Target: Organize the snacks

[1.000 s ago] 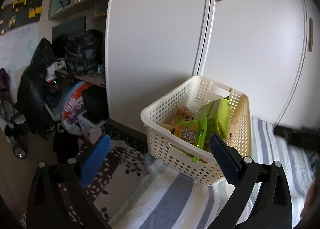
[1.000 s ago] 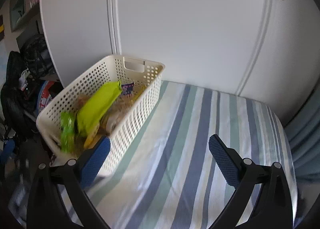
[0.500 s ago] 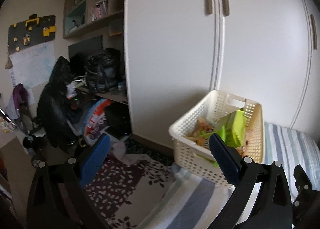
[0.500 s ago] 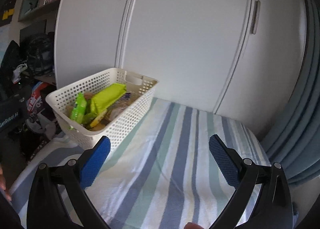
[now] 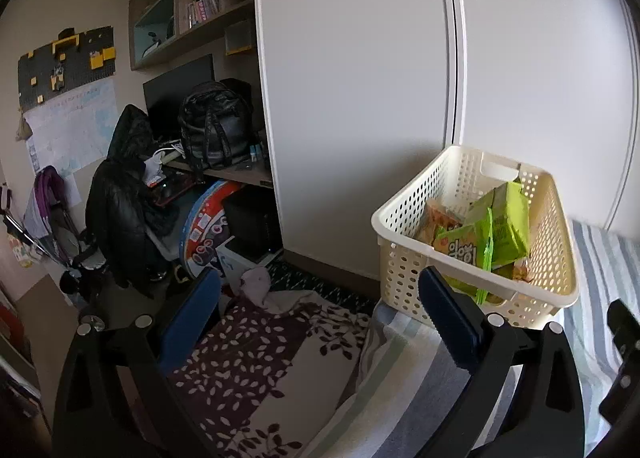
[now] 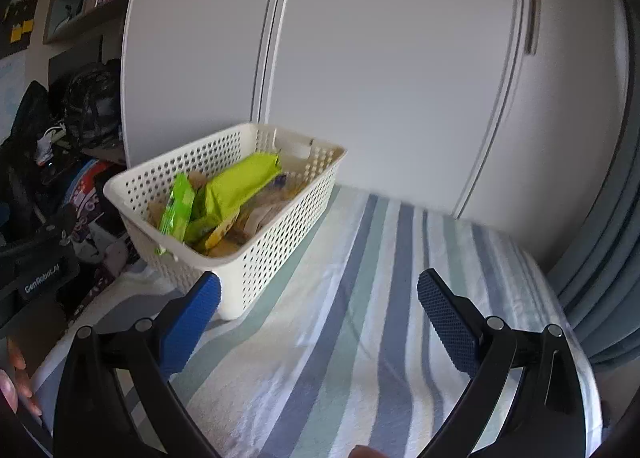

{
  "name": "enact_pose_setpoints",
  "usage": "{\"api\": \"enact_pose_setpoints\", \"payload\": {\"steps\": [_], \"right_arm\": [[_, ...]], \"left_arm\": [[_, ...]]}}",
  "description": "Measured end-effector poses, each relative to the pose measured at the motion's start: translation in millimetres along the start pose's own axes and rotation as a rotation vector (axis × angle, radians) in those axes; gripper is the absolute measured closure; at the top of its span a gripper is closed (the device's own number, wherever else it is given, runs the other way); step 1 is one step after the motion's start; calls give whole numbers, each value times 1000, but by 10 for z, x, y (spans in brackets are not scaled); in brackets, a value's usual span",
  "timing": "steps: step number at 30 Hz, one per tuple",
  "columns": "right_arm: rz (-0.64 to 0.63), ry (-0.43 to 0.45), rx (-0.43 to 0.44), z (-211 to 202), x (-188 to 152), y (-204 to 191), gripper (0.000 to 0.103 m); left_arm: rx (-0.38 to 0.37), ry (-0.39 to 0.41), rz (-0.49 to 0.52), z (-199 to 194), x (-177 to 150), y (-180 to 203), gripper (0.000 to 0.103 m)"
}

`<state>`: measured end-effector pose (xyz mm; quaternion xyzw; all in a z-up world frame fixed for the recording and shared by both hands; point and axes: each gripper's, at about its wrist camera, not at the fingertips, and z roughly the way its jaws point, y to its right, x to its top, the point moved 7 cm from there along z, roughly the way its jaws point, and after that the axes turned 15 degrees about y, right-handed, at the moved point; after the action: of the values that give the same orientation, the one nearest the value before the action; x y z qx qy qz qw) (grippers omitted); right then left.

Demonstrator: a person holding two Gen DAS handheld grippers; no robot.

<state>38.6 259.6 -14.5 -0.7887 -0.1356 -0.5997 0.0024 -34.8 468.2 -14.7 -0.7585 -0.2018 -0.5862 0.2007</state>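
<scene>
A cream perforated basket (image 5: 404, 258) (image 6: 280, 242) stands on the striped bedspread against the white wardrobe. Inside lie several snack packets, among them a bright green bag (image 6: 240, 186) (image 5: 508, 218) and an orange-and-green packet (image 5: 460, 248). My left gripper (image 5: 320, 310) is open and empty, left of the basket and near its corner, over the bed's edge. My right gripper (image 6: 318, 298) is open and empty too, held above the bedspread in front of the basket's near right corner.
The striped bedspread (image 6: 400, 298) stretches to the right of the basket. A leaf-patterned blanket (image 5: 256, 362) hangs off the bed's left side. Beyond it a cluttered desk area holds a black backpack (image 5: 212, 126) and a chair with a black jacket (image 5: 120, 194). Grey-blue curtains (image 6: 608, 258) hang right.
Both grippers have drawn back from the basket and risen. The left view has swung left, so the basket now sits further right. Both stayed open.
</scene>
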Motion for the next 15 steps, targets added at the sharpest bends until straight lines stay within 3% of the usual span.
{"api": "enact_pose_setpoints", "payload": {"steps": [15], "right_arm": [[-47,-7,41,-10,-104,-132,5]], "left_arm": [[8,0,45,-11,-1,81,3]]}}
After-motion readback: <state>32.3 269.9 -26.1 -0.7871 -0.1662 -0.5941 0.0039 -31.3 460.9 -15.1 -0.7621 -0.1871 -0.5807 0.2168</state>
